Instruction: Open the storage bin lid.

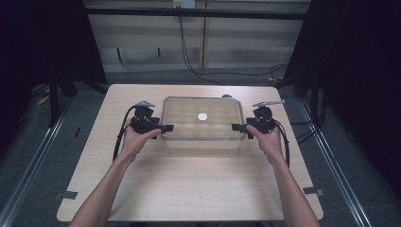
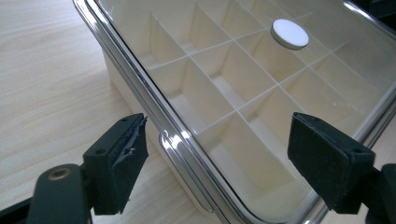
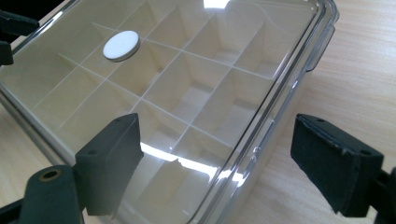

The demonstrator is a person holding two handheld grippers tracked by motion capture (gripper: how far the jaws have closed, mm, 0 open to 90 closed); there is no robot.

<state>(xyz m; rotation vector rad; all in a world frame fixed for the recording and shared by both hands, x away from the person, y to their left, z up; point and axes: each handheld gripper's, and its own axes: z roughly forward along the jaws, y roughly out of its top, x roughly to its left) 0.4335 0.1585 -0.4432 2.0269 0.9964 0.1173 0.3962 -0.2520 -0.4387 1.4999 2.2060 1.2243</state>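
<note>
A cream compartment box (image 1: pixel 201 142) with a clear lid stands at the middle of the table. A small white disc (image 1: pixel 202 117) lies on the lid. My left gripper (image 1: pixel 168 128) is at the box's left end and my right gripper (image 1: pixel 235 126) at its right end, each held in a hand. In the left gripper view the left gripper (image 2: pixel 222 140) is open, its jaws straddling the lid's rim (image 2: pixel 140 84) and a side tab (image 2: pixel 180 163); the disc (image 2: pixel 289 34) lies farther off. In the right gripper view the right gripper (image 3: pixel 219 140) is open astride the lid's edge (image 3: pixel 261 140), with the disc (image 3: pixel 121 45) beyond.
The light wooden table (image 1: pixel 198 189) has bare room in front of the box and at both sides. Inside the box, dividers (image 2: pixel 233 109) form several compartments. A latch tab (image 3: pixel 322 44) sticks out on the box's side. Dark floor and cables lie behind the table.
</note>
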